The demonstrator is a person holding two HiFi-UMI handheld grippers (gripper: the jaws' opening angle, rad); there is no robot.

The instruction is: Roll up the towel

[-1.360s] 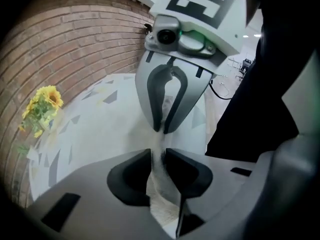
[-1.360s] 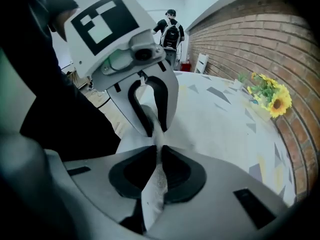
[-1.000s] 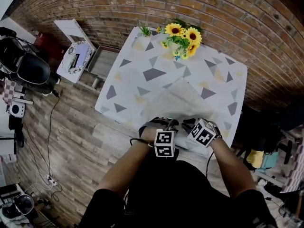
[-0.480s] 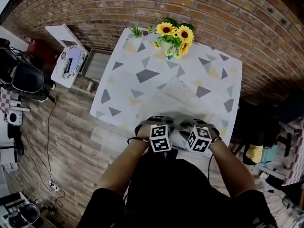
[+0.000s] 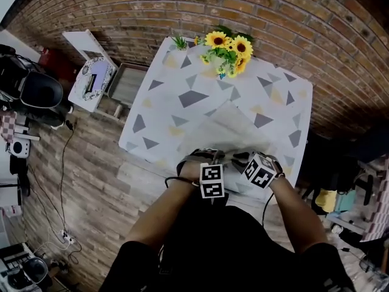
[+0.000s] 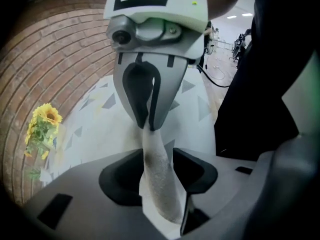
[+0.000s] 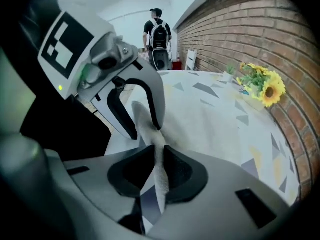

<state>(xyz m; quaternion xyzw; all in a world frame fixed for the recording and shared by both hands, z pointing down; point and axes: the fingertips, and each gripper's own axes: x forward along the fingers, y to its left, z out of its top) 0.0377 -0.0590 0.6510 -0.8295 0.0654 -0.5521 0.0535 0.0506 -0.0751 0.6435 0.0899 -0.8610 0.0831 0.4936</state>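
A pale grey towel (image 5: pixel 226 125) lies on the patterned tablecloth (image 5: pixel 173 93), its near edge gathered into a thick fold (image 6: pixel 156 151). Both grippers sit side by side at that near edge. My left gripper (image 6: pixel 159 173) straddles the fold; its jaws have just been opening, and the right gripper view shows its fingers (image 7: pixel 120 116) standing apart around the cloth. My right gripper (image 7: pixel 159 170) has just been closing, and its pads pinch a thin ridge of towel (image 7: pixel 150 131). In the head view the left gripper (image 5: pixel 204 156) and right gripper (image 5: pixel 240 158) lie partly under their marker cubes.
A vase of sunflowers (image 5: pixel 229 46) and a small green plant (image 5: pixel 180 41) stand at the table's far edge by the brick wall. Left of the table are a white board (image 5: pixel 91 72), a tray (image 5: pixel 126 83) and a black chair (image 5: pixel 37 90). A person (image 7: pixel 159 31) stands far off.
Both grippers stay at the towel's near edge, close together. The right marker cube has tilted a little; the head view has shifted slightly.
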